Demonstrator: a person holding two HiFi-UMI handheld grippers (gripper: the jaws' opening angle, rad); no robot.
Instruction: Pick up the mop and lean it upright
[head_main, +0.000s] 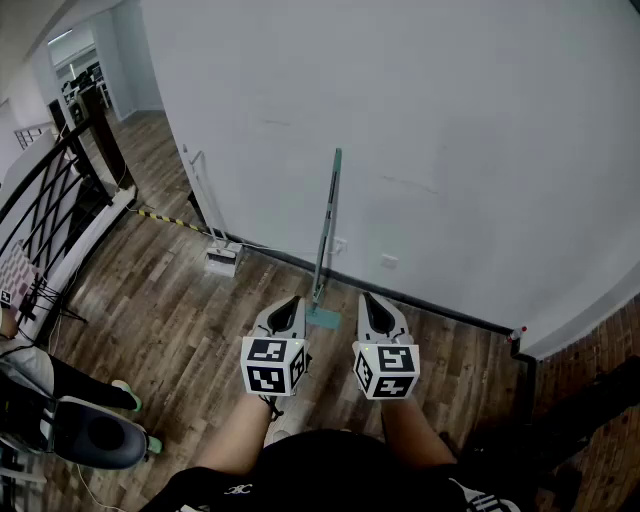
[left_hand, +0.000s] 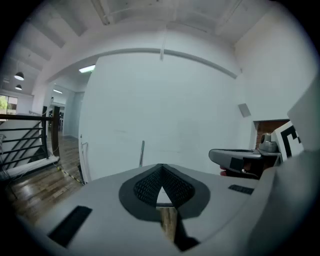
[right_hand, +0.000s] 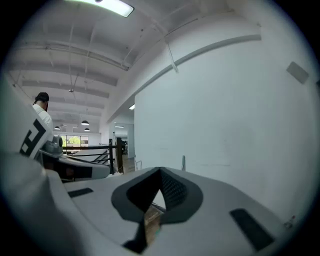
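The mop (head_main: 327, 225) stands upright, its teal handle leaning on the white wall and its teal head (head_main: 322, 317) on the wood floor at the baseboard. My left gripper (head_main: 287, 300) and right gripper (head_main: 372, 298) hover side by side just in front of the mop head, both shut and holding nothing. Neither touches the mop. In the left gripper view the handle (left_hand: 142, 153) rises past my left gripper's (left_hand: 161, 165) closed tips. The right gripper view shows the handle (right_hand: 183, 163) beyond my right gripper's (right_hand: 160, 171) closed tips.
A white floor tool (head_main: 215, 250) leans on the wall to the left. A black railing (head_main: 50, 200) runs along the far left, with a seated person's legs (head_main: 90, 395) below it. A dark post (head_main: 527, 370) stands at the wall corner on the right.
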